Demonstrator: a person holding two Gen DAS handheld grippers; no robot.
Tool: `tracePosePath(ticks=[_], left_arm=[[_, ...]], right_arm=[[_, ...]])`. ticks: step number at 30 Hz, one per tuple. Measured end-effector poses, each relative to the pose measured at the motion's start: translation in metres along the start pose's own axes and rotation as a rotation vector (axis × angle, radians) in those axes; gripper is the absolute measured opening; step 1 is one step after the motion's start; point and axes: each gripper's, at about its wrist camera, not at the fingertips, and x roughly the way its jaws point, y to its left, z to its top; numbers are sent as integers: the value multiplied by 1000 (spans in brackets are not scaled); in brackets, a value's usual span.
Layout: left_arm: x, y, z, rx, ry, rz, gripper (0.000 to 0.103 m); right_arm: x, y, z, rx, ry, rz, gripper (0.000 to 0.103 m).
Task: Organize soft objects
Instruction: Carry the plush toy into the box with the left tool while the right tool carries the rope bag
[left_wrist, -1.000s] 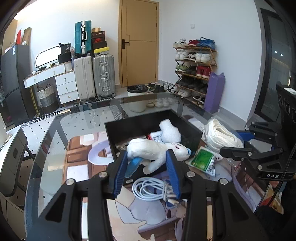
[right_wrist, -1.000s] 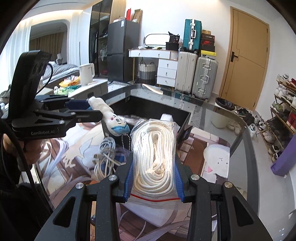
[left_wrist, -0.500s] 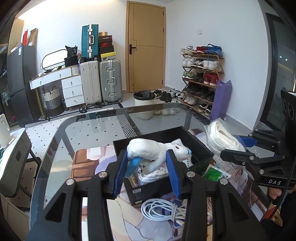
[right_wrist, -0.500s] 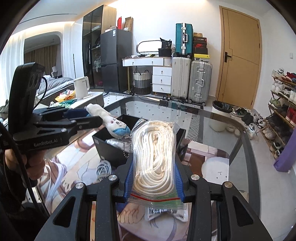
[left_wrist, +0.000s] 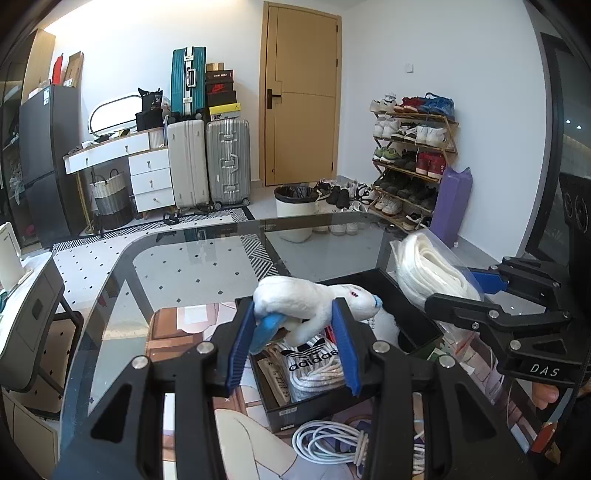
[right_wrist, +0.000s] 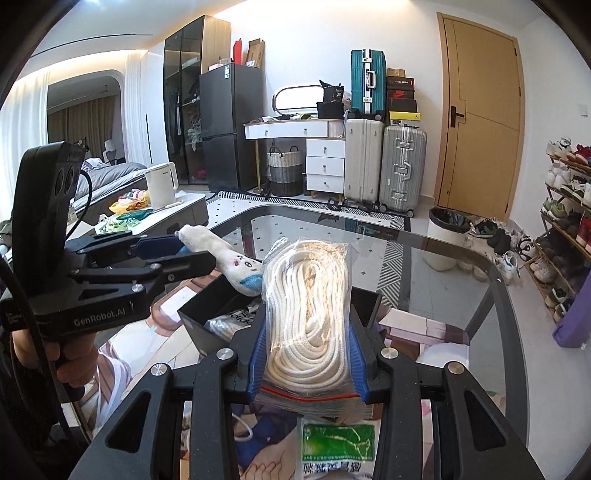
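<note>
Item: plush toy. White, soft-bodied, with a blue patch at the nose end and small printed marks on the face; a short bead chain hangs from it. Held crosswise in the left gripper, whose blue pads are closed onto its middle. It hangs in the air over the near end of the black box.

Item: rope bag. Clear zip pouch with a red seal line, filled with coiled white cord. Clamped upright in the right gripper, pads pressed in on both flanks, above the far right corner of the box.

Item: black box. Open-topped, standing on the glass table. Already holds a branded white bag and what looks like a power strip, though that part is half hidden.

Loose on the table: white cable coil in front of the box; a green-labelled packet below the right gripper.

Risks, as judged:
- Both loads hang over one small box, so the two grippers may knock together if lowered at once.
- The pouch is slick and top-heavy; it may slide through the pads, or land on the rim and tip out.
- The toy's chain may snag on the box wall or the contents.
- The box is part full, so the pouch may sit proud and spill.
</note>
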Motion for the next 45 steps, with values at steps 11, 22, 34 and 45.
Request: tracePosePath(ticks=[11, 22, 34, 45], left_arm=[[30, -4, -7, 19, 57, 15, 41], [55, -11, -15, 52, 112, 12, 41], [63, -13, -23, 60, 147, 2, 42], [65, -10, -24, 64, 155, 2, 43]], right_arm=[[28, -10, 4, 23, 35, 0, 38], [57, -12, 2, 7, 82, -3, 38], [82, -13, 2, -31, 131, 0, 38], [96, -16, 4, -50, 159, -5, 39]])
